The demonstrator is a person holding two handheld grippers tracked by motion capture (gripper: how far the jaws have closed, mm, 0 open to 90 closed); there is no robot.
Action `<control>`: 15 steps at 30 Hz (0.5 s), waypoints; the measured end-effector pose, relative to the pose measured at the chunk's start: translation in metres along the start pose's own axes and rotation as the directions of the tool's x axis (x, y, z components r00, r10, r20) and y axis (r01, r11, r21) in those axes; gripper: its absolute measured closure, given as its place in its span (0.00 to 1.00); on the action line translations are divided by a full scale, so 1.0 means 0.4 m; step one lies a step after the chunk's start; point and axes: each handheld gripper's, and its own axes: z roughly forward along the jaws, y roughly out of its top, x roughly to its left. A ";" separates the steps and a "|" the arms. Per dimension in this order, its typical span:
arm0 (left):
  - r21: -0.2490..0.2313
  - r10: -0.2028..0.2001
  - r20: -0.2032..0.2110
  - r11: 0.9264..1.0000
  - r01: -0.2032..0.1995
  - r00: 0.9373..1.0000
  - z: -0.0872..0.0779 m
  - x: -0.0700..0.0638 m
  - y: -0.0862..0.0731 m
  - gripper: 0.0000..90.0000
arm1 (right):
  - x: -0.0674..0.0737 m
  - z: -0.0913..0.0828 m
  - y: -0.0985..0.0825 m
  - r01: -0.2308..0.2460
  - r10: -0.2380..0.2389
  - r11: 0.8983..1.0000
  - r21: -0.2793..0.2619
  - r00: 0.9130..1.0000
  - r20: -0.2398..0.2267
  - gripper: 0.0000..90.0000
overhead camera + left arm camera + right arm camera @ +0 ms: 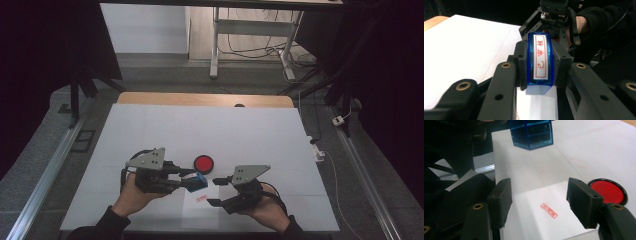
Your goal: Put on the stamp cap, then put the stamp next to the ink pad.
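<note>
Blue stamp [540, 62] sits pinched between the fingers of the left gripper [187, 181], held above the white worktop [150, 130] near a sheet of paper [541, 217] that bears a small red imprint [548, 210]. Beside the paper, the right gripper [540, 202] has its fingers spread, gripping nothing. A round red ink pad [204, 163] lies just beyond.

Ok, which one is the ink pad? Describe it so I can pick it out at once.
Start at the white table and go to its near half, between the two grippers. The ink pad lies flat there, just beyond the blue stamp clamped in the left gripper. It is the one round thing: a red disc in a black rim, unlike the boxy stamp and the white paper.
</note>
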 end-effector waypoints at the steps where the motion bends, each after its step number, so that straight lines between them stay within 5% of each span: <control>1: 0.001 0.001 -0.003 1.000 -0.001 1.000 -0.002 0.001 0.000 0.77 | 0.000 -0.003 0.000 0.001 -0.001 1.000 0.006 1.000 0.009 0.38; 15: 0.006 -0.021 -0.062 1.000 0.022 0.998 -0.022 0.010 -0.005 0.77 | 0.008 -0.020 -0.018 -0.029 0.026 0.999 0.030 0.996 0.085 0.27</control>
